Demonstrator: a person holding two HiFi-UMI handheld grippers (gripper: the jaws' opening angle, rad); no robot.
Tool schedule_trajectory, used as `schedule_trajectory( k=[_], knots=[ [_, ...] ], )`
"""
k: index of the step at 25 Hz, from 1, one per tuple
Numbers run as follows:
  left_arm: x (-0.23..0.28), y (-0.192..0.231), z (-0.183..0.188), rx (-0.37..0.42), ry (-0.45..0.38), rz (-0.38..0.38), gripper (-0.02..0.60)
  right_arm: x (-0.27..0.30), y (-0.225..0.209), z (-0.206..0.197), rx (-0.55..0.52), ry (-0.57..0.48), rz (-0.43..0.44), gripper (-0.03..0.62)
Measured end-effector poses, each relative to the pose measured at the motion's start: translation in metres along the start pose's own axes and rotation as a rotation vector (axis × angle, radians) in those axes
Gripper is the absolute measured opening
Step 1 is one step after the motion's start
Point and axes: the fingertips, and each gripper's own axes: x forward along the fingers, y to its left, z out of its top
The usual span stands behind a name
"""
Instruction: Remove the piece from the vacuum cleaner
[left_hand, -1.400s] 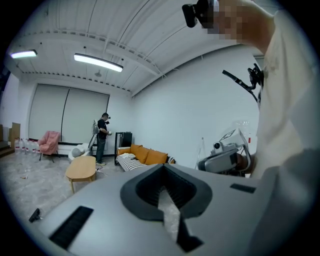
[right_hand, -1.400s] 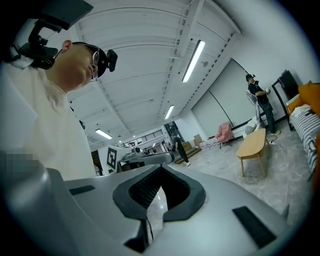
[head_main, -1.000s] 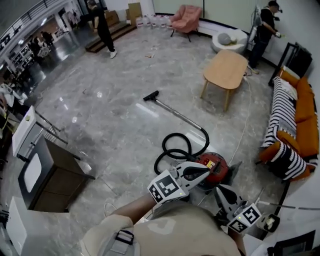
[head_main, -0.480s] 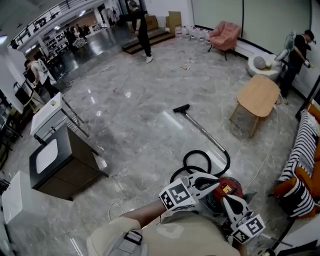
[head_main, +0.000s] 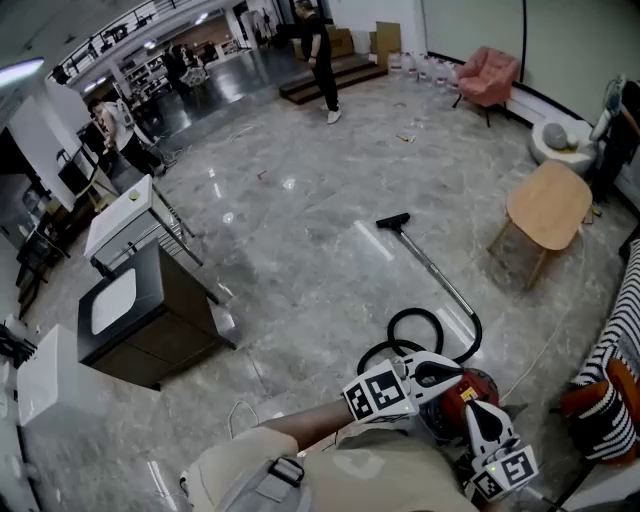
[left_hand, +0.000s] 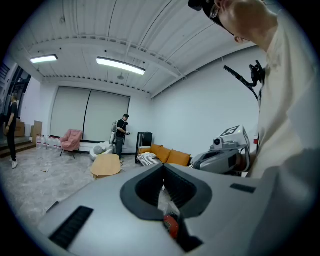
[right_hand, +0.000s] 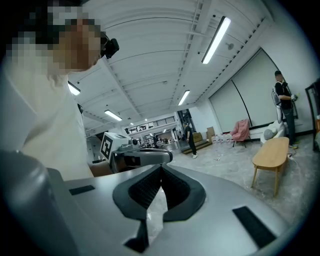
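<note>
Same hold as a second ago: left gripper (head_main: 455, 372) and right gripper (head_main: 472, 408) close to the chest (head_main: 380, 470), fingers (left_hand: 150, 187) pressed together, holding nothing. Red vacuum cleaner (head_main: 482, 385) on the floor (head_main: 300, 260) just beyond them, untouched; shifted rightward in the head view, along with its wand (head_main: 440, 275).
</note>
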Motion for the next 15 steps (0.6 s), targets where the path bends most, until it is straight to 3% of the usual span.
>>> schedule_trajectory(
  k=[7,15],
  knots=[
    [0.019,0.008,-0.01,0.0,0.039,-0.046,0.003,0.004,-0.017,-0.004,-0.043,-0.022,-0.034,0.002],
    [0.119,-0.067,-0.005,0.028,0.114,-0.126,0.003,-0.107,-0.067,-0.004,0.083,-0.111,-0.141,0.002]
  ],
)
